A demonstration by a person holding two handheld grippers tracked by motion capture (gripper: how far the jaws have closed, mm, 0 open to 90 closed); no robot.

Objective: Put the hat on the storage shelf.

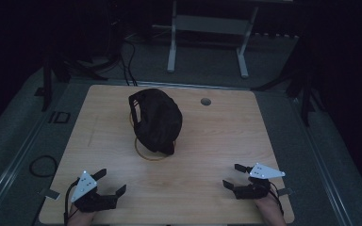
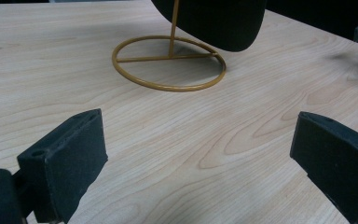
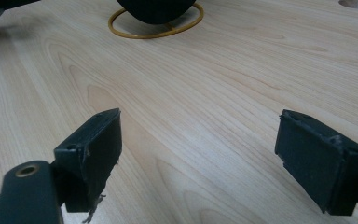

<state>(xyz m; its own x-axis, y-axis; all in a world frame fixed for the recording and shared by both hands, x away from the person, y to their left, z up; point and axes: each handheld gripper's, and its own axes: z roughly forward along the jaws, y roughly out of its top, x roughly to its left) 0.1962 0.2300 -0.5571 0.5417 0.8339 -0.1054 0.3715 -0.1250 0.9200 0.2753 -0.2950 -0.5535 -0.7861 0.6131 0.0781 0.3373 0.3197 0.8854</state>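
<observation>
At the time of inspection the work appeared not yet begun. A black cap hung on a gold wire stand near the middle of the wooden table, toward its far half, its lower edge overhanging the stand's ring base. The dim high view left it uncertain whether the cloth item was a cap or some other headwear.

The left gripper rested at the near left edge of the table, jaws spread wide and holding nothing. The right gripper lay at the near right edge, likewise released and empty. Both stood well apart from the cap and stand.

In the left gripper view the stand's ring and upright were seen ahead between the jaws. Reach, grasp and any removal all remained outstanding.
</observation>
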